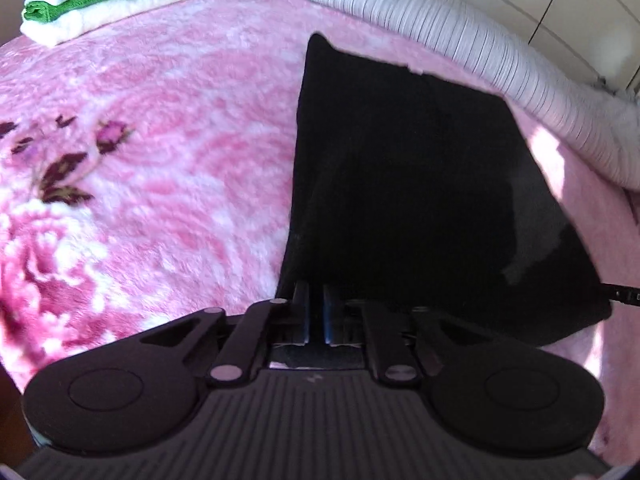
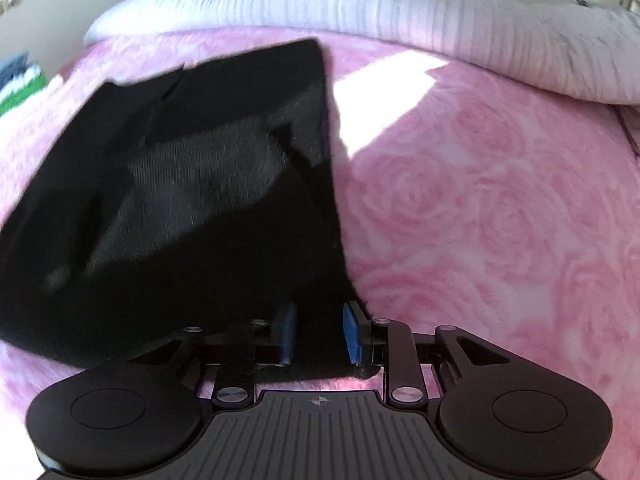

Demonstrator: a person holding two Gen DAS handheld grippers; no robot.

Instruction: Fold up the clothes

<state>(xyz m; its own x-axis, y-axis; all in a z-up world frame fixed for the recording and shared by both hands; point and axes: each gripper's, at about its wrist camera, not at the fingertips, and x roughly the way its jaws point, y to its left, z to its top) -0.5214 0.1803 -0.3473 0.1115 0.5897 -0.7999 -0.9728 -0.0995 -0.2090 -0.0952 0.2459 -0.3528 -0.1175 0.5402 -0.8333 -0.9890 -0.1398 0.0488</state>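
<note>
A plush pink blanket [image 1: 180, 128] with a rose pattern covers the bed, and a white ribbed duvet [image 1: 400, 4] is bunched along its far edge, with pale cupboard panels behind it. At the far left corner of the blanket, in the left wrist view, sits a stack of folded clothes [image 1: 96, 0] in cream, green, white, grey and blue layers. Dark flower-and-leaf prints lie on the blanket's left side. To the right of them the black garment [image 1: 420, 184] is spread on the blanket, narrower at its far end and wider toward the camera. The left gripper [image 1: 316, 312] sits at the garment's near left corner, its two fingers drawn almost together with only a thin slit between them, pinching the cloth's edge there. In the right wrist view the same black garment [image 2: 200, 200] fills the left half, with a patch of sunlight falling on the blanket just beside its right edge. The right gripper [image 2: 318, 332] is at the garment's near right corner, its blue-padded fingers [image 2: 352, 334] spread apart with the black cloth lying between them, not clamped.
</note>
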